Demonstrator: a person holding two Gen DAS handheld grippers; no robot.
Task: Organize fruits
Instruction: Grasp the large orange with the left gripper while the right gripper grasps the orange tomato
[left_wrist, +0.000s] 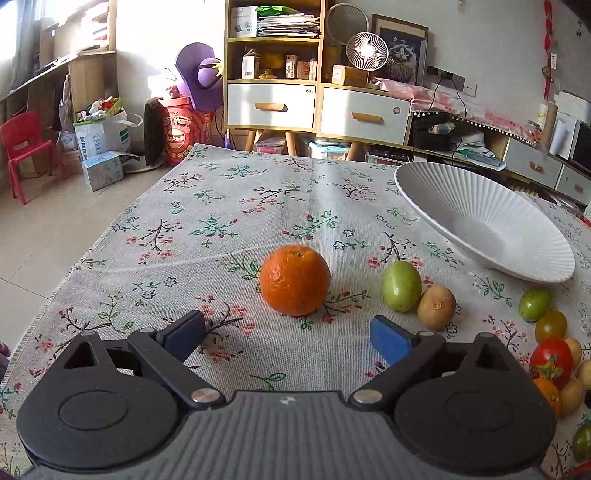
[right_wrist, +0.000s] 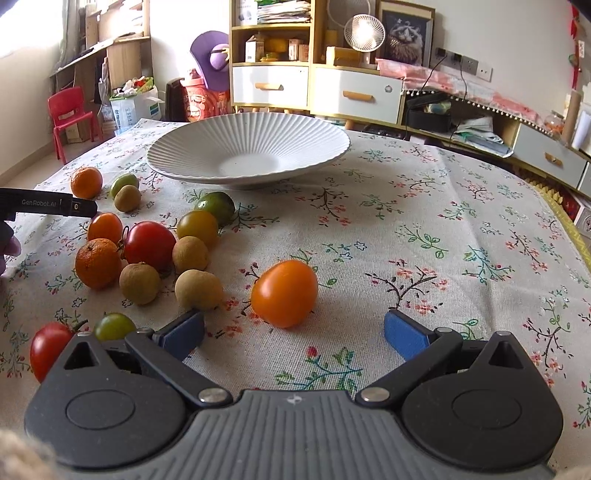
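- The ribbed white ceramic bowl (right_wrist: 248, 147) holds nothing; by my judgement, sorting hasn't started.
- Left gripper (left_wrist: 288, 338), jaws spread, faces the dimpled orange mandarin (left_wrist: 294, 280).
- Right gripper (right_wrist: 293, 334), likewise released, faces the smooth orange tomato (right_wrist: 284, 292); remaining fruits lie on the floral tablecloth (right_wrist: 424, 236).

Your mandarin (left_wrist: 294, 280) sat upright on the cloth — alone. The orange tomato (right_wrist: 284, 292) lay tilted; the ribbed bowl (right_wrist: 192, 147) stood empty.

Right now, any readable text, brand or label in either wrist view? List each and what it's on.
"GenRobot.AI" on the black body of the left hand-held gripper, seen at the left edge of the right wrist view.
Chinese characters on the white shopping bag on the floor: too blurred to read.
Round label on the red drum: blurred, unreadable.
Boxes on the wooden shelf: print too small to read.
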